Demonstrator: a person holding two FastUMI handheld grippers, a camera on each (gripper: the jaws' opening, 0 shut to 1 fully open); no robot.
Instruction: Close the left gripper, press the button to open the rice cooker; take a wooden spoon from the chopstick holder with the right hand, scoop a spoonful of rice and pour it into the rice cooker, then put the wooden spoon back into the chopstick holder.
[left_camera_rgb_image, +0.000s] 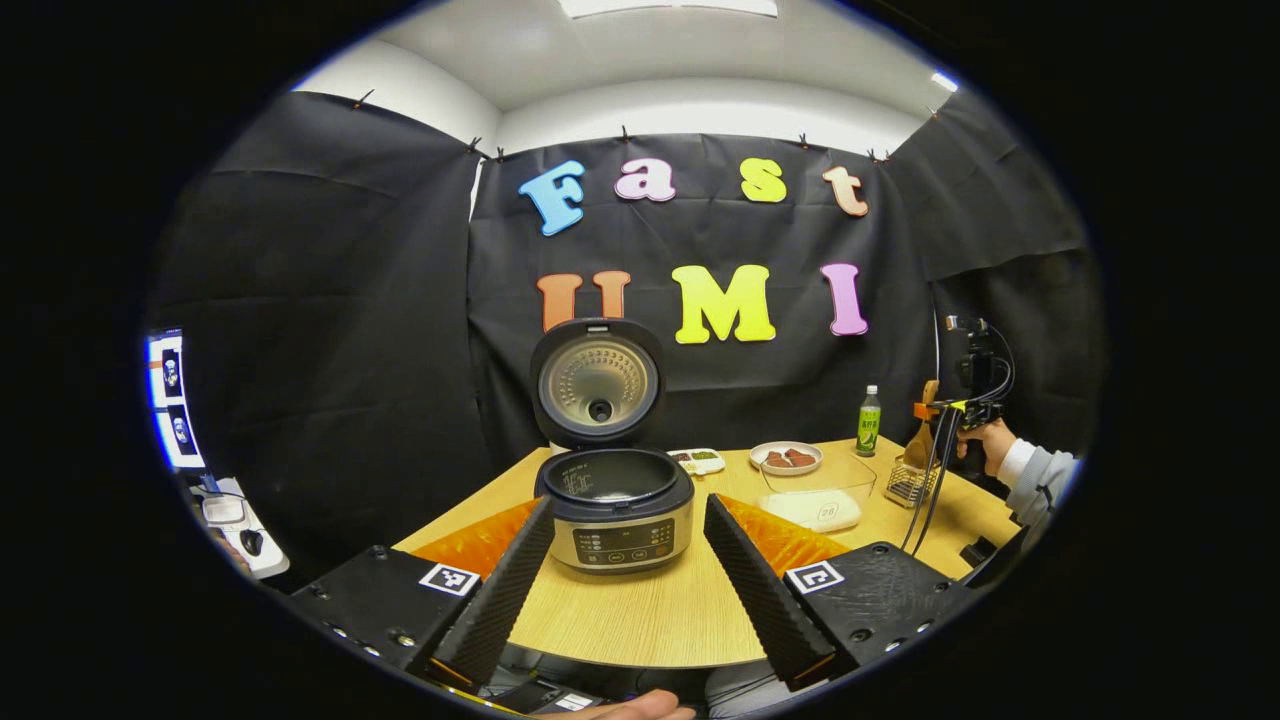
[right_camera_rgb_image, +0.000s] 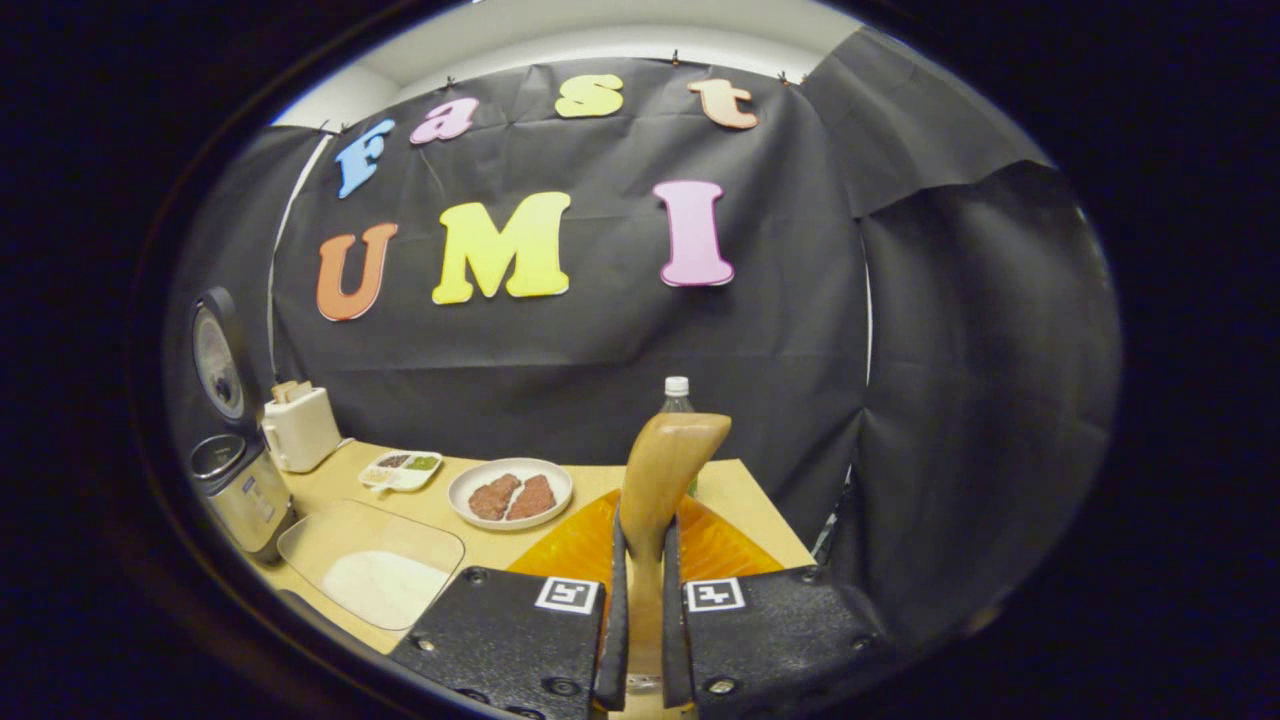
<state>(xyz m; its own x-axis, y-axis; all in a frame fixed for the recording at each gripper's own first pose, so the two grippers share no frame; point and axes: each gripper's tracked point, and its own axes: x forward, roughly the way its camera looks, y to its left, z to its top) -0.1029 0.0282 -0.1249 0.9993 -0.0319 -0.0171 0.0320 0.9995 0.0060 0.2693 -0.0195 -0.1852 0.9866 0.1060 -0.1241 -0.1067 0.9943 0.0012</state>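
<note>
Left gripper (left_camera_rgb_image: 628, 560): fingers spread wide with nothing between them, low over the near edge of the wooden table (left_camera_rgb_image: 650, 620); the rice cooker sits framed between them, farther back.
Right gripper (right_camera_rgb_image: 640, 610): fingers drawn narrow and clamped on the handle of the wooden spoon (right_camera_rgb_image: 660, 480); the spoon stands upright, its rounded end above the fingers. The lower end of the spoon is hidden behind the gripper body.
Right gripper, seen from the left gripper view (left_camera_rgb_image: 965, 400): far right of the table, held by a hand (left_camera_rgb_image: 985, 445) in a grey sleeve; spoon (left_camera_rgb_image: 922, 430) stands in or just above the wire chopstick holder (left_camera_rgb_image: 908, 482); which of the two cannot be told.
Rice cooker (left_camera_rgb_image: 615, 510): lid up, perforated inner lid facing forward, dark pot visible; contents cannot be made out. Panel writing too small to read.
Rice container (left_camera_rgb_image: 820, 495): clear, right of the cooker, white rice at the bottom; a round sticker on its front, unreadable.
Plate (right_camera_rgb_image: 510, 492): white, two brown pieces on it.
Divided tray (right_camera_rgb_image: 400, 468): small, contents unclear.
Bottle (left_camera_rgb_image: 868, 420): green, white cap, at the table's far edge; label illegible.
White appliance (right_camera_rgb_image: 298, 425): beside the cooker; kind uncertain.
</note>
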